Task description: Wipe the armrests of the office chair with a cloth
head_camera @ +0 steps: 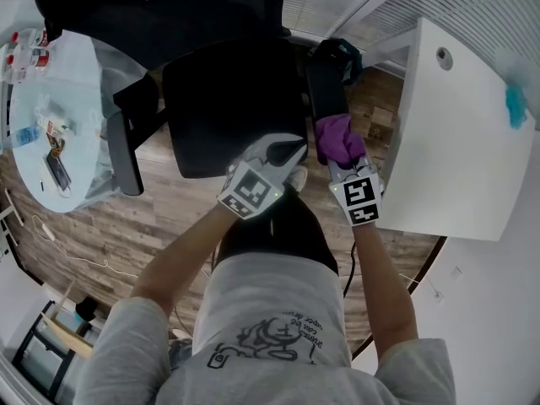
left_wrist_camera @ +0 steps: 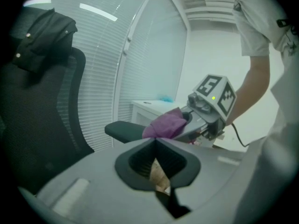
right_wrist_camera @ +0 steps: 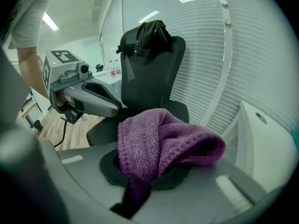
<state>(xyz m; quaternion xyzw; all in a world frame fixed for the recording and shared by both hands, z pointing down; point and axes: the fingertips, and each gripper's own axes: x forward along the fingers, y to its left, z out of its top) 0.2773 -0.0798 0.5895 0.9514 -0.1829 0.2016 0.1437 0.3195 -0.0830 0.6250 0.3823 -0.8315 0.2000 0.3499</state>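
The black office chair point(head_camera: 228, 108) stands in front of me, with one armrest point(head_camera: 125, 150) at the left and the other armrest point(head_camera: 325, 87) at the right. My right gripper point(head_camera: 337, 154) is shut on a bunched purple cloth point(head_camera: 339, 137) at the near end of the right armrest. From the left gripper view the cloth point(left_wrist_camera: 166, 124) rests on that armrest point(left_wrist_camera: 124, 130). The cloth point(right_wrist_camera: 159, 143) covers the right gripper's point(right_wrist_camera: 154, 171) jaws. My left gripper point(head_camera: 295, 152) hovers just left of the cloth, over the seat's edge, shut and holding nothing point(left_wrist_camera: 155, 141).
A white desk point(head_camera: 456, 142) stands close on the right with a teal item point(head_camera: 515, 108) on it. A round table point(head_camera: 76, 175) with bottles and small things is at the left. A dark jacket point(right_wrist_camera: 149, 34) hangs over the chair back. Window blinds lie behind.
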